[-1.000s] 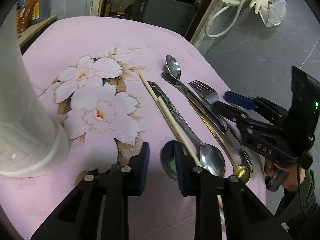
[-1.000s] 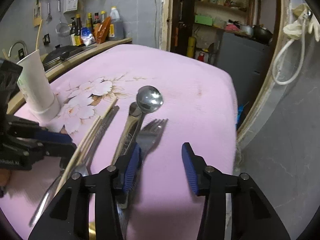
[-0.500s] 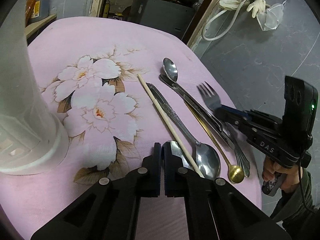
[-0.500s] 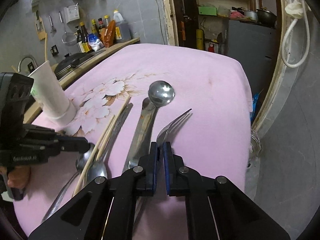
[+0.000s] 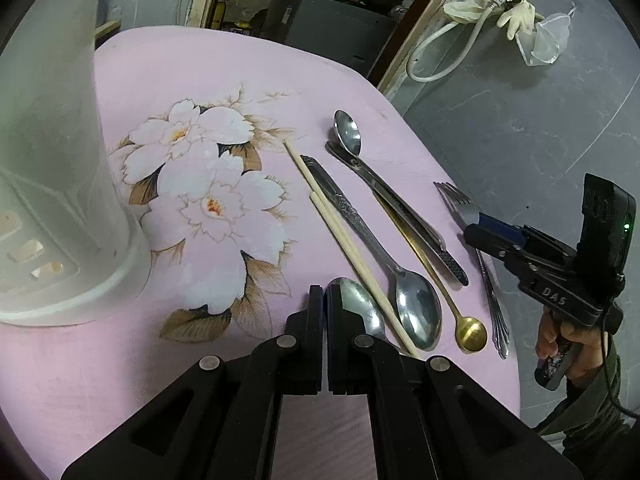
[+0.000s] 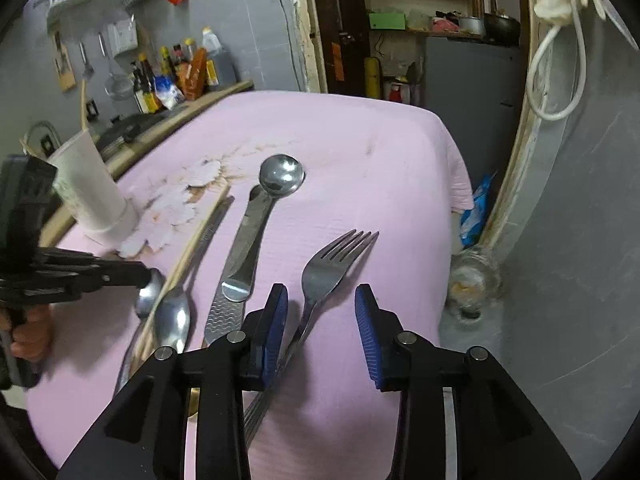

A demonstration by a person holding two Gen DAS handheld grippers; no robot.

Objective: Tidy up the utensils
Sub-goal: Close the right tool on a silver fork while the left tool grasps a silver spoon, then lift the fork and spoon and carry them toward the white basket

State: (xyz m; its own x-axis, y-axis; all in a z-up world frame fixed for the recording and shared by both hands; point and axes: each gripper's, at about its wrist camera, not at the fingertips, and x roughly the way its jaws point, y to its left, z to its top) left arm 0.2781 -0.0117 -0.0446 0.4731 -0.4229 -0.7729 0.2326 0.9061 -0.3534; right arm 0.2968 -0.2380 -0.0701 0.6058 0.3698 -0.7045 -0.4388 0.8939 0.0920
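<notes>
Right hand-held gripper (image 6: 320,324), jaws opening, straddles the fork (image 6: 326,268) handle, ungripped; left hand-held gripper (image 5: 323,304), jaws together, rests beside the fork's neighbouring spoon (image 5: 356,308).

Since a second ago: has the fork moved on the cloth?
Yes. The fork has slid right, away from the round-bowled spoon and knife beside it, and now lies apart between the right gripper's opening jaws.

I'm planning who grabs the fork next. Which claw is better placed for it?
Right. The right claw is opening with the fork handle between its pads; the left claw is shut beside a spoon.
</notes>
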